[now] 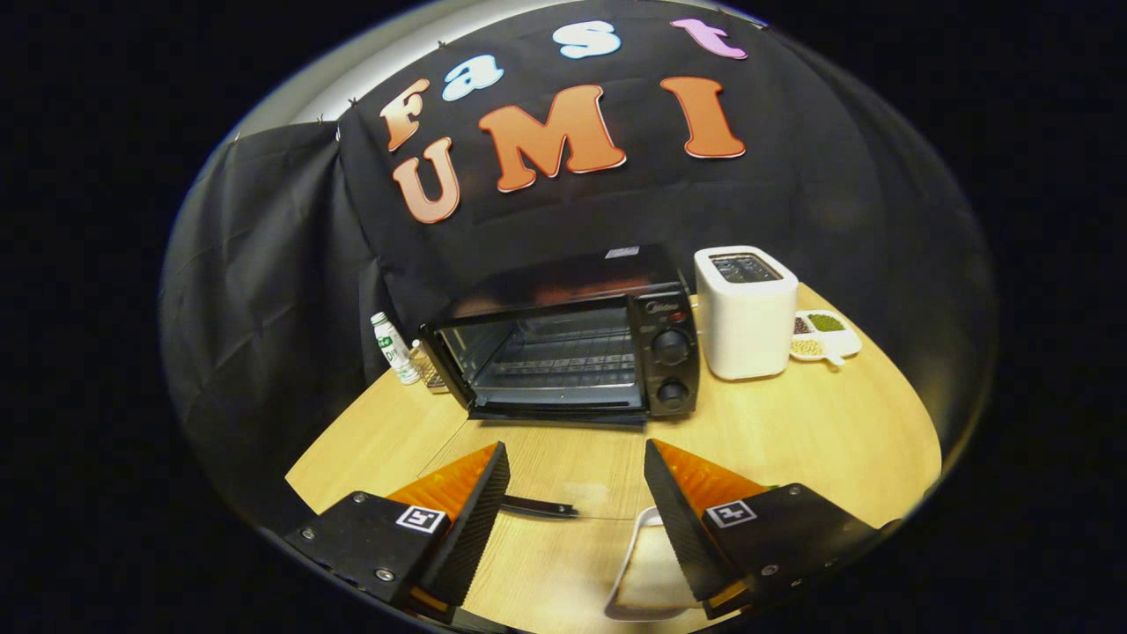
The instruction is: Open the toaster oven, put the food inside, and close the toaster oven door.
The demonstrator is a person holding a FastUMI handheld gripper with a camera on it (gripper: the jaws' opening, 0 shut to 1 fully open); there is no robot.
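Gripper (577,467) fingers spread wide over desk (836,440), toaster oven (563,339) beyond (door down, handle (537,506) between fingers).

Light wooden table (819,440) carries everything. Black toaster oven (572,343) sits toward back, door down flat onto tabletop, handle (537,506) between gripper fingers. White toaster (746,313) just beside oven's knob side. White divided dish (828,337) with beans just beyond toaster. Small white bottle (393,349) at oven's other side, near cloth wall. White tray (647,572) lies on near part, partly under one finger.
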